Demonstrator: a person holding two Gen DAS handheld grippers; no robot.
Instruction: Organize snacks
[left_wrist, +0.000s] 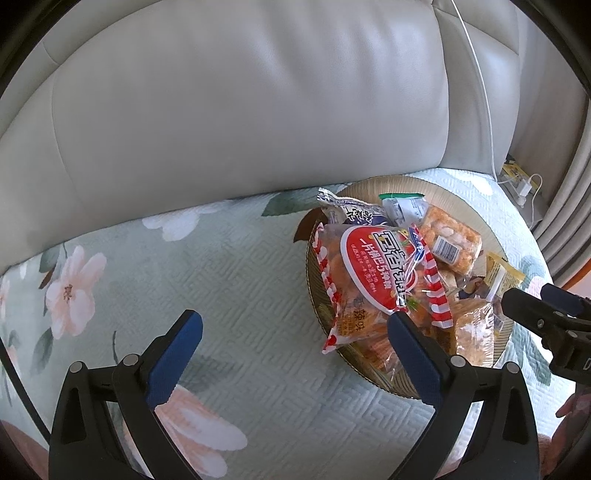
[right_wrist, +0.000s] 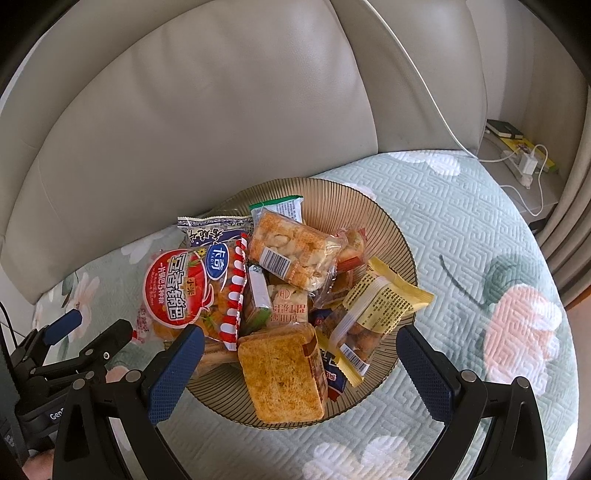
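Note:
A ribbed amber glass plate (right_wrist: 369, 206) sits on the floral sofa seat, piled with several snack packs. A red-labelled rice-crust bag (right_wrist: 177, 291) hangs over its left rim. An orange square cracker pack (right_wrist: 280, 373) lies at the front, and a yellow pack (right_wrist: 384, 302) lies to the right of it. My right gripper (right_wrist: 301, 343) is open above the plate's near edge, with nothing between its fingers. My left gripper (left_wrist: 295, 332) is open too, its right finger (left_wrist: 406, 343) in front of the red bag (left_wrist: 369, 273) on the plate (left_wrist: 443, 195). Each gripper shows in the other's view: the left gripper (right_wrist: 94, 328) and the right gripper (left_wrist: 532, 295).
A grey leather sofa back (left_wrist: 240, 110) rises behind the seat. A white cable (right_wrist: 424, 81) runs down the cushion to a power strip with a charger (right_wrist: 524, 162) on a side table at right. A curtain (left_wrist: 569, 221) hangs at the far right. The quilted seat cover (left_wrist: 221, 277) lies bare left of the plate.

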